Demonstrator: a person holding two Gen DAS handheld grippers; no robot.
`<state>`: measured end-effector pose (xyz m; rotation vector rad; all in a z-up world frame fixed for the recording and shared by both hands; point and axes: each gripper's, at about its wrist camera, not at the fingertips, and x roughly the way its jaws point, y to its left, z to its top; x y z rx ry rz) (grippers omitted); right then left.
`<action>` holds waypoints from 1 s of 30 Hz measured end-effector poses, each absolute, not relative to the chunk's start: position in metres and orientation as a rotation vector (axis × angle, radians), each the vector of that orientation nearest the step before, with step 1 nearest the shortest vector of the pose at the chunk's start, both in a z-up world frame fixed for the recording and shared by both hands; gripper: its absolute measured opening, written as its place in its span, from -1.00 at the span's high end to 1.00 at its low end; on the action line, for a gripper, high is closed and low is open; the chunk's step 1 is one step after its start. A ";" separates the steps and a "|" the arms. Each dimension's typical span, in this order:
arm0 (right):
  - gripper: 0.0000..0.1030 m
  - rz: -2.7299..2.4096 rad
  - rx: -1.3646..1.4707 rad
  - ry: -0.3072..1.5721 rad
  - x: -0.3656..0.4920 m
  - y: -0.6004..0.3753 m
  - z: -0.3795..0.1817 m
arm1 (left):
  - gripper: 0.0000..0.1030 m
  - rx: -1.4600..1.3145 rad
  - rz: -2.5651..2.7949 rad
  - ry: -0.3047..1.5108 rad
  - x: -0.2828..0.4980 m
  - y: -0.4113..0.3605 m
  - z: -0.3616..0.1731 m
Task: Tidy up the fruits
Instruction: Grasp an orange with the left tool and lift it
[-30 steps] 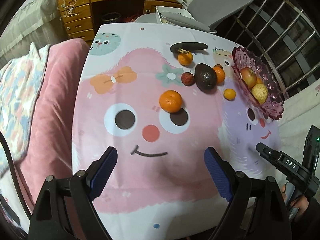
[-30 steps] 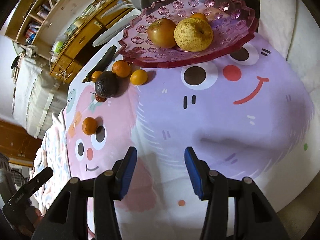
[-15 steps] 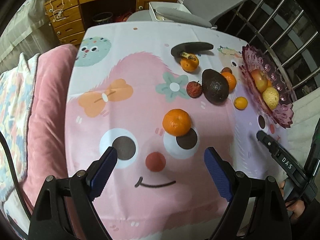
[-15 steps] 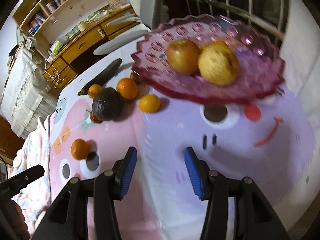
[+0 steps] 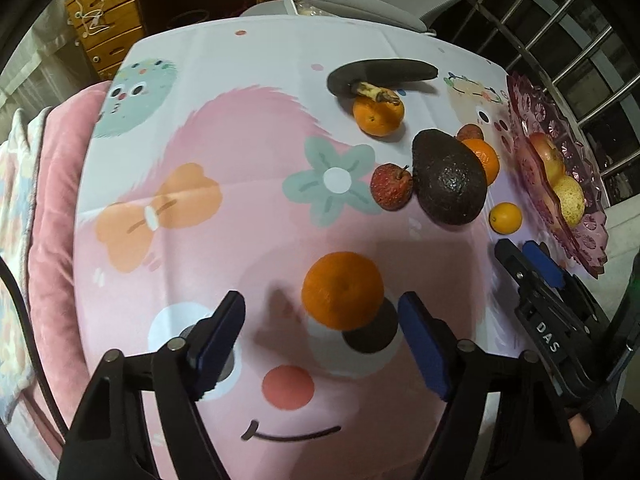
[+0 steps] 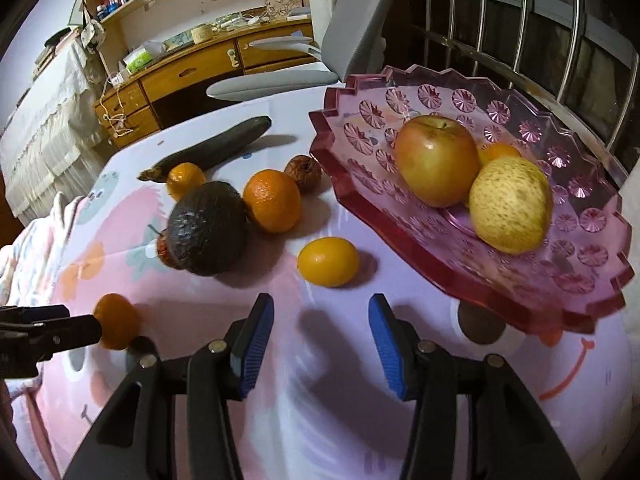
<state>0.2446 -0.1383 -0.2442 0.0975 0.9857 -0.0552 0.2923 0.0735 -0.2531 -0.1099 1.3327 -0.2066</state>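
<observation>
Orange and round, the nearest mandarin [image 5: 342, 290] sits loose on the cloth-covered bench [image 5: 240, 128], just ahead of the left tool [image 5: 322, 338], whose blue pads stand wide apart with nothing between them. The fruit lies a little right of the midline between the pads, so I judge a straight close could catch it off-centre and roll it away across the smooth cloth. The right tool [image 6: 320, 340] is likewise spread and empty, aimed at the small yellow-orange kumquat [image 6: 328, 262], which lies on the bench near the rim of the pink glass dish [image 6: 472, 280]. That rim overhangs the cloth close by; a careless lift could knock it and jostle the fruit inside. The kumquat is small and slick-looking, so it may squirt out if pinched near its end. The two tools also work near each other, and a clash is possible.

Counting on the bench:
- one near mandarin, plus two more oranges [image 6: 272, 200] [image 6: 185, 178] farther back
- one kumquat
- one dark avocado [image 6: 208, 228]
- one red lychee [image 5: 391, 186], touching or just beside the avocado
- one brown shrivelled fruit [image 6: 304, 172]
- one blackened banana [image 6: 216, 148]

Inside the dish:
- one apple [image 6: 436, 160]
- one speckled pear [image 6: 510, 204]
- one small orange fruit [image 6: 498, 151], mostly hidden behind them
</observation>
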 end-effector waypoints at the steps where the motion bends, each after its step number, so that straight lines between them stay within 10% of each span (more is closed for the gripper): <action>1: 0.06 -0.058 0.099 0.983 0.246 -0.138 -0.245 | -0.39 -0.109 -0.206 1.336 0.294 0.072 -0.255; 16: 0.27 -0.102 0.050 0.963 0.265 -0.132 -0.256 | 0.15 -0.175 -0.279 1.357 0.309 0.057 -0.272; 30: 0.29 -0.076 0.069 0.962 0.253 -0.119 -0.241 | 0.19 -0.161 -0.284 1.344 0.297 0.057 -0.262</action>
